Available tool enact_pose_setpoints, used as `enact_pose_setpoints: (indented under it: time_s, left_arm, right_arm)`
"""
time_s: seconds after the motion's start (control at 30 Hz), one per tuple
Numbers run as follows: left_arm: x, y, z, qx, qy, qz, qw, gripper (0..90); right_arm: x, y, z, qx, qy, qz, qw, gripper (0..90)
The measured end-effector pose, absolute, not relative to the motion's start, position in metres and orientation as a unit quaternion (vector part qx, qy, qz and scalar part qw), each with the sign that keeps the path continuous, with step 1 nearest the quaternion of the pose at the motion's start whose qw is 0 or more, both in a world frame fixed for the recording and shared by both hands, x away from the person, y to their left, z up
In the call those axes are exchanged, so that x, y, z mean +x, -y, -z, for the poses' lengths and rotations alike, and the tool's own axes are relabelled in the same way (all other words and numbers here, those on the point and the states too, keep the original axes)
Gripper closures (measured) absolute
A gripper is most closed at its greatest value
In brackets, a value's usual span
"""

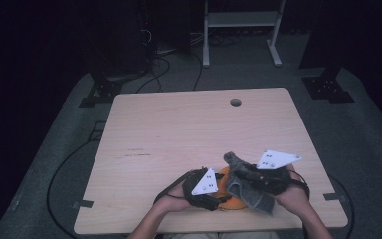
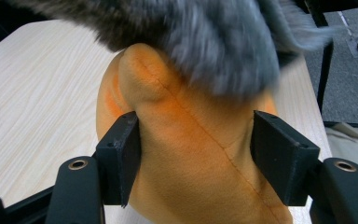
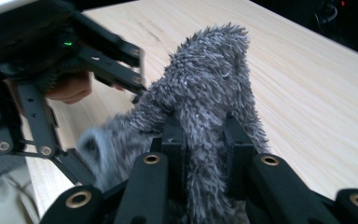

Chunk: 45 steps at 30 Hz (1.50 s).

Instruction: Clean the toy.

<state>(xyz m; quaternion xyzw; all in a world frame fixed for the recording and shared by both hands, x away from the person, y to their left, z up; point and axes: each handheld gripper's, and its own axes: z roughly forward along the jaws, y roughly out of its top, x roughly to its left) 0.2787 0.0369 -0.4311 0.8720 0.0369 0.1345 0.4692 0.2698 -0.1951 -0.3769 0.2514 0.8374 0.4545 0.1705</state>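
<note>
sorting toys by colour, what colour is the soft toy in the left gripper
Orange soft toy, seen best in the left gripper view.

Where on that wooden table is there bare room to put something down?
The light wooden table is bare from its round cable hole to mid-table. The near edge is crowded: the orange plush toy, grey furry cloth and both grippers.

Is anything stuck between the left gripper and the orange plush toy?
No. The left gripper has the orange plush toy right between its jaws, pads pressing on both sides. The grey furry cloth only hangs over the toy's top.
</note>
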Motion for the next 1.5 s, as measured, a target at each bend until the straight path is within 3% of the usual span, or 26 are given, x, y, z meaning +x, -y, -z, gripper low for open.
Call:
enact_pose_setpoints:
  time_s: [0.2,0.33,0.47,0.7,0.77,0.83,0.93,1.13,1.27,1.37,1.5]
  left_arm:
    - [0.293,-0.051,0.439,0.864,-0.089,-0.113,0.483,35.5]
    - [0.298,-0.054,0.440,0.865,-0.109,-0.124,0.474,35.6]
    - [0.302,-0.055,0.442,0.861,-0.132,-0.128,0.474,35.4]
    - [0.298,-0.062,0.429,0.835,-0.112,-0.161,0.514,25.7]
    - [0.295,-0.061,0.429,0.831,-0.092,-0.175,0.520,26.3]
    - [0.294,-0.058,0.432,0.845,-0.084,-0.179,0.498,33.1]
    - [0.297,-0.055,0.436,0.844,-0.104,-0.176,0.496,36.8]
    - [0.301,-0.055,0.439,0.847,-0.138,-0.190,0.477,37.4]
    - [0.304,-0.052,0.442,0.839,-0.161,-0.192,0.482,37.0]
    - [0.305,-0.057,0.439,0.839,-0.152,-0.179,0.490,34.8]
    - [0.309,-0.072,0.432,0.837,-0.123,-0.103,0.523,30.5]
  right_arm:
    - [0.282,0.203,0.400,0.284,-0.841,-0.408,0.215,73.9]
    - [0.280,0.224,0.407,0.317,-0.832,-0.407,0.205,73.8]
    - [0.262,0.221,0.399,0.281,-0.827,-0.458,0.165,73.8]
    - [0.267,0.203,0.411,0.269,-0.840,-0.430,0.195,73.7]
    - [0.268,0.203,0.411,0.270,-0.838,-0.431,0.197,73.7]
    - [0.271,0.202,0.412,0.269,-0.837,-0.431,0.203,73.6]
    - [0.277,0.208,0.417,0.278,-0.836,-0.428,0.203,73.6]
    - [0.281,0.233,0.422,0.328,-0.827,-0.399,0.223,73.5]
    - [0.265,0.220,0.407,0.290,-0.821,-0.448,0.202,73.5]
    - [0.266,0.200,0.410,0.262,-0.837,-0.435,0.203,73.5]
    - [0.273,0.200,0.417,0.271,-0.835,-0.431,0.207,73.5]
